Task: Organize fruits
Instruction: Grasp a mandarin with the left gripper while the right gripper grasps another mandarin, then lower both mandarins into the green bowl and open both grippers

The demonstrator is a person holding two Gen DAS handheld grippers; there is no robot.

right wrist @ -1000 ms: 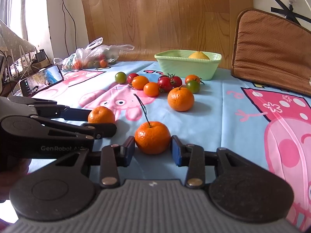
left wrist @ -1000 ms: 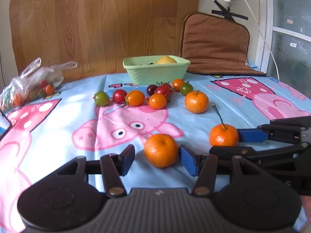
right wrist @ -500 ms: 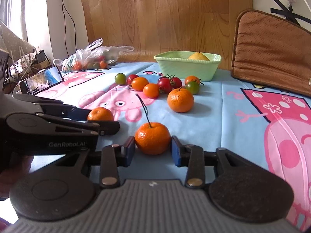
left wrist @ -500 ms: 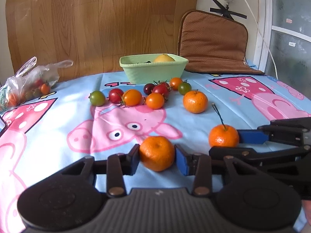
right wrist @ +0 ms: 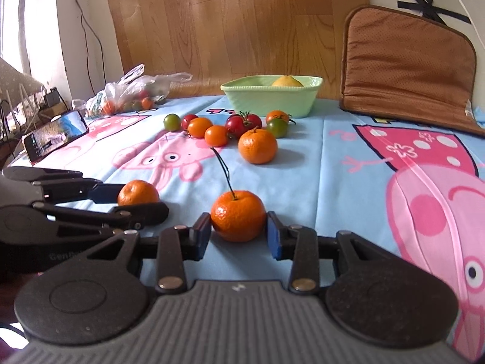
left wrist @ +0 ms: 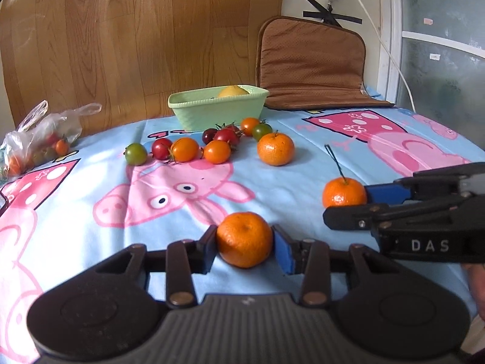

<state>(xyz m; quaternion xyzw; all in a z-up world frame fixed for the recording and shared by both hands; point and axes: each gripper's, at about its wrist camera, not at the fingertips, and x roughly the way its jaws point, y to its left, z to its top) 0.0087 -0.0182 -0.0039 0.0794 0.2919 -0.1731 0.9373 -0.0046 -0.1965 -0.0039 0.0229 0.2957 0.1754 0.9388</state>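
My left gripper (left wrist: 244, 248) is shut on a stemless mandarin (left wrist: 244, 239) low over the cloth; that gripper (right wrist: 133, 201) and mandarin (right wrist: 138, 192) also show in the right wrist view. My right gripper (right wrist: 239, 232) is shut on a mandarin with a long stem (right wrist: 238, 219), which also shows in the left wrist view (left wrist: 344, 192). A third mandarin (left wrist: 275, 148) lies beside a row of tomatoes (left wrist: 185, 149). A green bowl (left wrist: 194, 113) at the back holds a yellow fruit (left wrist: 233, 91).
A plastic bag of tomatoes (left wrist: 36, 145) lies at the far left. A phone (right wrist: 54, 135) leans at the left table edge. A brown cushion (left wrist: 309, 66) stands behind the bowl on the right. A wooden panel backs the table.
My left gripper has closed onto the stemless mandarin, which was between open fingers a second ago. My right gripper still grips the stemmed mandarin. Both views have shifted slightly.
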